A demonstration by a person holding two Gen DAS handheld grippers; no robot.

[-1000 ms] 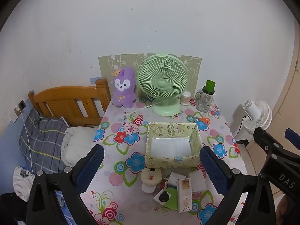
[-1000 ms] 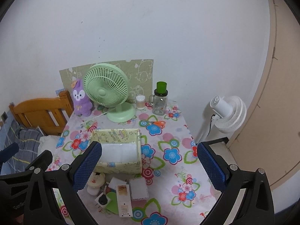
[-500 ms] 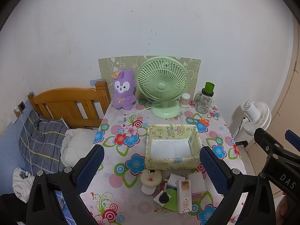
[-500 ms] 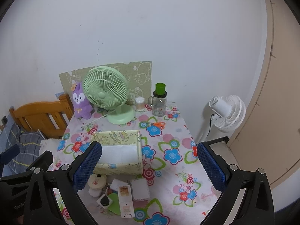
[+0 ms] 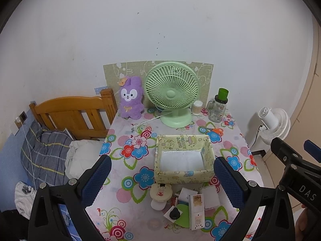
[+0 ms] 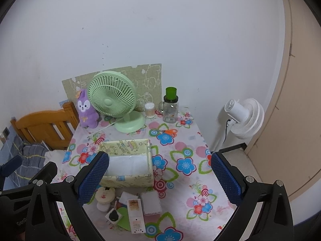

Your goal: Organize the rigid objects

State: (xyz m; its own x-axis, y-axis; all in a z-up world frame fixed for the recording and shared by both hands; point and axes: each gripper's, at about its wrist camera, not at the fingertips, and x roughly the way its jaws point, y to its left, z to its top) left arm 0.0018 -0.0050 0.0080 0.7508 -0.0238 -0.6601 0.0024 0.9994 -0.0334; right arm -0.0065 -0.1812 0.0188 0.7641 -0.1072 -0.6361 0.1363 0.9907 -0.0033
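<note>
I hold both grippers, left gripper (image 5: 162, 178) and right gripper (image 6: 159, 177), wide and empty above the clutter, surveying before loading the yellow box (image 5: 183, 157).

left claw (image 5: 162, 177) spread wide, right claw (image 6: 159, 172) likewise, both apparently empty

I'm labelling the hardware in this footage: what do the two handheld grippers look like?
Both match. The left gripper and right gripper each have black angular frames with silver bolts and two fingers faced with blue, finely textured pads. In the left wrist view, the right gripper's body shows white letters "DAS". No cables or sleeves are visible.
</note>
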